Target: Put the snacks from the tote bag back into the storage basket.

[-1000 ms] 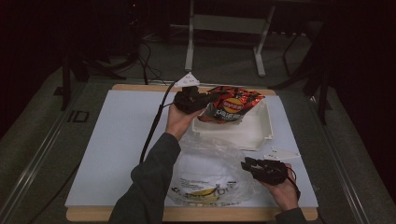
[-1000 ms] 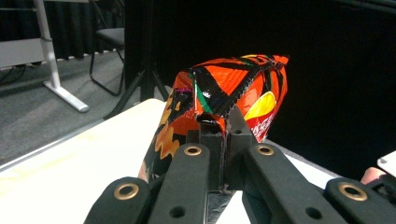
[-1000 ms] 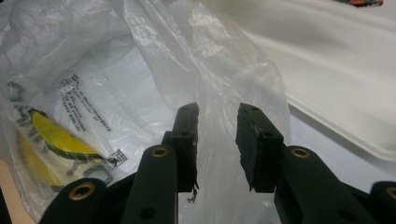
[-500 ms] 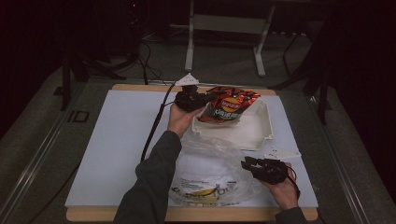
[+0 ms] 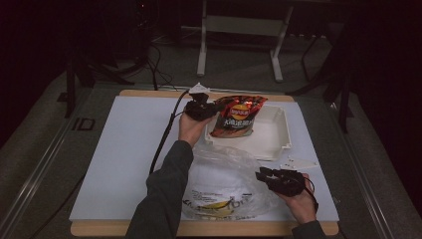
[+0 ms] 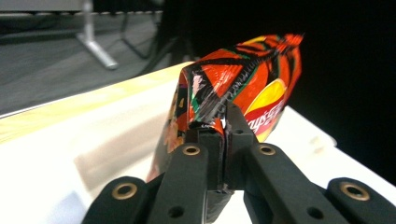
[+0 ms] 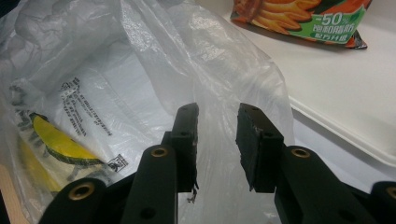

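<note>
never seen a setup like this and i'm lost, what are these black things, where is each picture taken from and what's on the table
There is no robot here. A person sits at a table and holds a hand tool with two black jaws in each hand.

The high view looks down from above the person's side. The other two pictures come from small cameras riding on each tool, looking along its jaws.

On the white table lie a shallow white tray, a clear plastic bag with a yellow print, and a red chip bag.

The left tongs pinch the edge of the chip bag over the tray; in the left gripper view the foil sits between the closed jaws, which have just begun to ease apart. The right tongs rest by the plastic bag; in the right gripper view their jaws stand apart with bag film in front, and I can't tell whether they grip it.
</note>
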Motion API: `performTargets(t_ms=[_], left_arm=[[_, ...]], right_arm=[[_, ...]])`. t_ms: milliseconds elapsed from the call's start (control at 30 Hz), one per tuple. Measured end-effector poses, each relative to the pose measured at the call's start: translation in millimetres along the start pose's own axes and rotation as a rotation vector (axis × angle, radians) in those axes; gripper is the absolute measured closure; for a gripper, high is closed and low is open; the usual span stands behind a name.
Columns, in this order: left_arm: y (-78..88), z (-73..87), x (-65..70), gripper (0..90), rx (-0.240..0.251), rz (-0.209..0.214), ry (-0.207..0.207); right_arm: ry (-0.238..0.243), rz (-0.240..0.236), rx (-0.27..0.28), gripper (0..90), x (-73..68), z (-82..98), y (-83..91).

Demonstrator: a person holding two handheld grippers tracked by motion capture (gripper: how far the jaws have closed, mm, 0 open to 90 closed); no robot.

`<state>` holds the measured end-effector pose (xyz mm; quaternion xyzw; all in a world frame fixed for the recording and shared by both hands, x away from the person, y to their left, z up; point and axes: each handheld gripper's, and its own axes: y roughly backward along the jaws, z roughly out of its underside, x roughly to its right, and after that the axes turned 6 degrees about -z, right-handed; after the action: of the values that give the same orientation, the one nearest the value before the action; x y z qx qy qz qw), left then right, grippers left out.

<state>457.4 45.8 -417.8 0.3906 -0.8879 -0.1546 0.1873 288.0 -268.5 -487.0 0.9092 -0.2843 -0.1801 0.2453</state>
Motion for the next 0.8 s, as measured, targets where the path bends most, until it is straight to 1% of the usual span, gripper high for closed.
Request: performTargets(t_ms=[67, 133, 167, 233, 300, 367, 433, 467, 633, 700, 800], left_arm=[[-0.6, 0.0, -0.7, 83.4, -0.012, -0.030, 0.000], [-0.6, 0.0, -0.7, 82.3, -0.012, -0.030, 0.000], [-2.9, 1.1, 1.8, 78.3, -0.039, -0.073, -0.020], [-6.9, 4.0, 4.8, 75.1, -0.078, -0.100, -0.056], [-9.2, 6.7, 5.9, 72.4, -0.092, -0.106, -0.067], [-10.2, 7.9, 5.7, 71.3, -0.092, -0.119, -0.057], [-12.2, 8.4, 6.0, 69.8, -0.110, -0.147, -0.064], [-12.9, 8.8, 6.1, 69.6, -0.115, -0.153, -0.070], [-15.4, 9.8, 6.6, 67.3, -0.124, -0.160, -0.069], [-16.9, 10.3, 6.9, 65.8, -0.135, -0.172, -0.073], [-22.5, 14.4, 8.1, 62.4, -0.188, -0.210, -0.098]], right_arm=[[0.000, 0.000, -0.001, 68.4, -0.1, 0.0, -0.2], [0.001, 0.000, -0.001, 68.4, -0.1, 0.1, -0.5], [0.005, -0.001, -0.001, 68.2, -0.4, 0.3, -1.2], [0.003, -0.004, 0.000, 68.2, -1.0, 0.5, -2.2], [0.007, -0.005, -0.002, 68.1, -1.6, 0.7, -3.1], [0.007, -0.006, -0.003, 68.1, -1.8, 0.9, -3.5], [0.002, -0.007, -0.004, 68.0, -1.7, 1.3, -3.7], [0.004, -0.006, -0.005, 68.1, -1.4, 1.6, -3.7], [-0.001, -0.005, -0.003, 68.0, -0.7, 2.9, -3.2], [0.001, -0.006, -0.004, 68.0, -0.9, 3.1, -3.1], [-0.002, -0.007, -0.003, 68.0, -0.9, 3.1, -2.4]])
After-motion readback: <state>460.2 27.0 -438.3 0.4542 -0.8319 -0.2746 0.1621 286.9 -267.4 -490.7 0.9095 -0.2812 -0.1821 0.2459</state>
